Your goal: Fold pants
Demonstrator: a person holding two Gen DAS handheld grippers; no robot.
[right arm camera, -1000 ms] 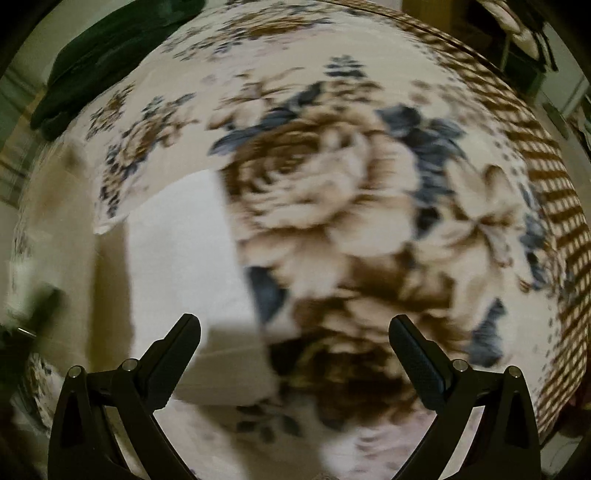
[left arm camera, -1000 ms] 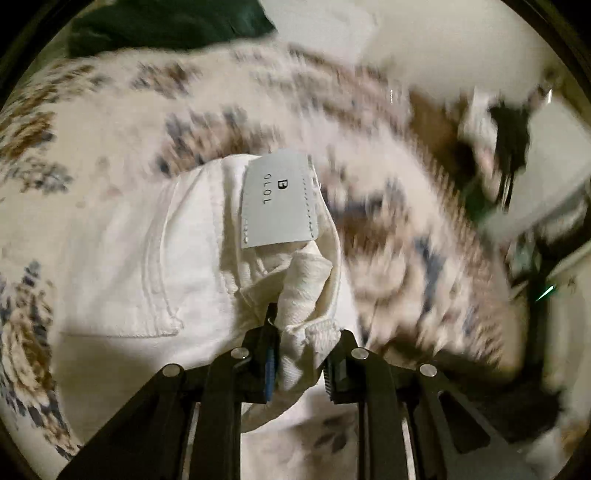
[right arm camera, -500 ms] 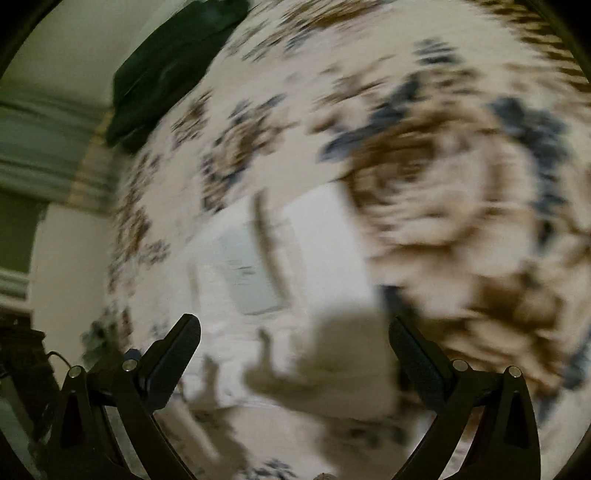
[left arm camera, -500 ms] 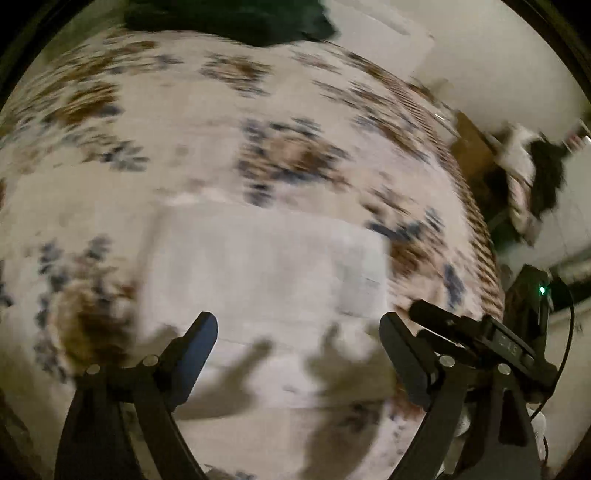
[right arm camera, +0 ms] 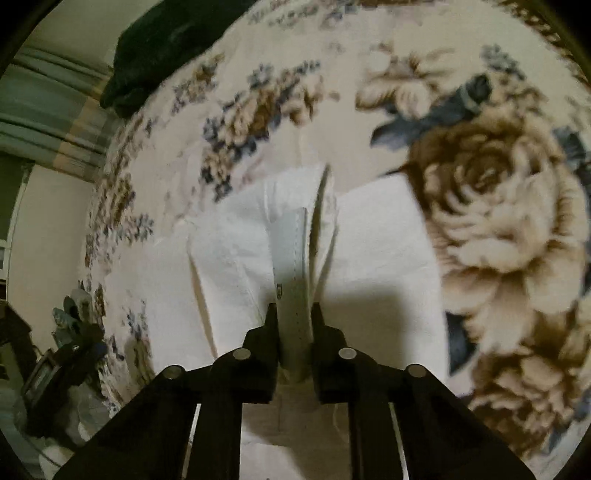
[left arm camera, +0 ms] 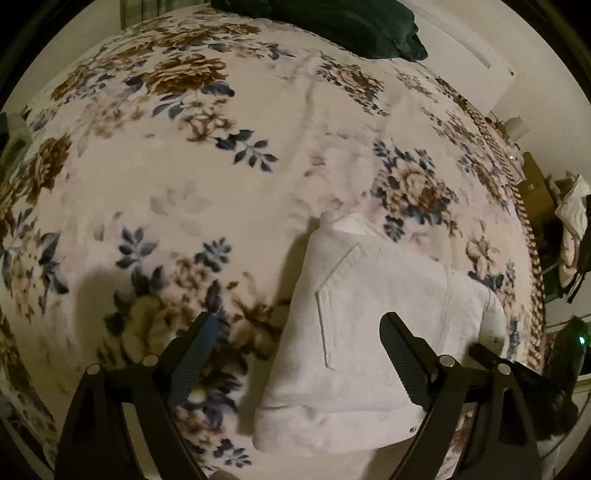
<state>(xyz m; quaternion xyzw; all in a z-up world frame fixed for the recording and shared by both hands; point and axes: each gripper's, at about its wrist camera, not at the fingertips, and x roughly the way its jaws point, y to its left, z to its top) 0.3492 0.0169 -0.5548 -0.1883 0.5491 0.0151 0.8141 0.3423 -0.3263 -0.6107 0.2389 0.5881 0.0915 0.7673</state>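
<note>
The white pants (left arm camera: 354,332) lie folded into a compact bundle on the floral blanket (left arm camera: 184,166), back pocket up. My left gripper (left arm camera: 299,347) is open and empty, hovering just above the bundle's left side. In the right wrist view the pants (right arm camera: 236,258) fill the middle. My right gripper (right arm camera: 293,321) is shut on the waistband at the grey brand patch (right arm camera: 291,266), which stands pinched up between the jaws. The right gripper's black body also shows at the lower right edge of the left wrist view (left arm camera: 517,373).
A dark green garment (left arm camera: 332,22) lies at the far edge of the bed, also in the right wrist view (right arm camera: 166,48). The bed's right edge (left arm camera: 532,258) drops off beside cluttered furniture and bags (left arm camera: 572,229). A dark device (right arm camera: 55,369) sits beyond the left edge.
My left gripper let go of the waistband, opened and pulled back over the bundle. My right gripper swung in from the blanket and closed on the waistband at the patch.
</note>
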